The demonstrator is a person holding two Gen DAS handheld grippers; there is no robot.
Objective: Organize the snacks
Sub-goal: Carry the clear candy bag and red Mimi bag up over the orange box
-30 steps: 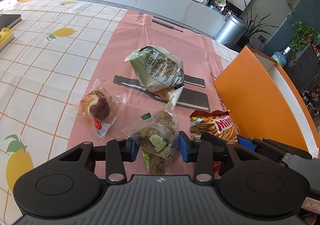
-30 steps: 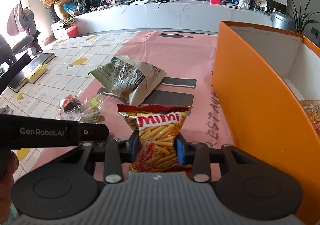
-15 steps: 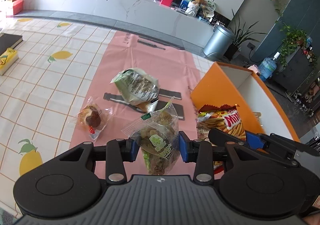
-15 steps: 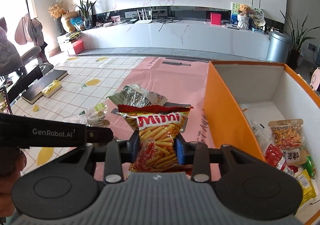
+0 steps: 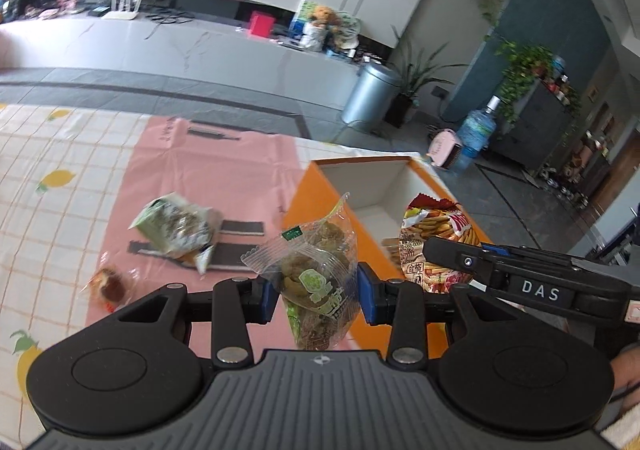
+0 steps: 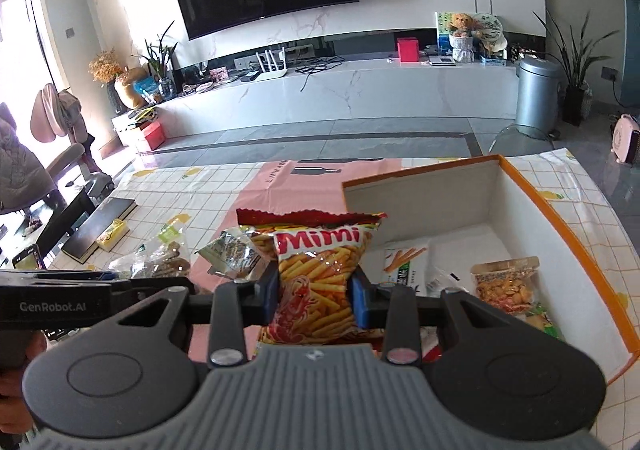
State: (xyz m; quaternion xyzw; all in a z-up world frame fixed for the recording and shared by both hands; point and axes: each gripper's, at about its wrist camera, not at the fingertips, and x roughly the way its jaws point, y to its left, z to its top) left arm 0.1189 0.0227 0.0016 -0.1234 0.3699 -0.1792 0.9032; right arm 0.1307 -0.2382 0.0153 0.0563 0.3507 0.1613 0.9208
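The left hand-held gripper is squeezed shut on a clear bag of brown cookies, with a blue pad pressing each side. It holds the bag up in the air, over the near edge of the pink mat, just beside the orange box. The right hand-held gripper is squeezed shut on a red Mimi bag of sticks, and it holds that bag up in the air above the near left corner of the box. Inside the box, on its white floor, lie a stick pack and an orange snack pack, with more packs near the front that are partly hidden. On the mat a crinkled green bag lies near the middle. A small cake in a clear wrap lies at the left edge of the mat, close to the near edge of the bench. The bench has a white cloth with lemons on it.
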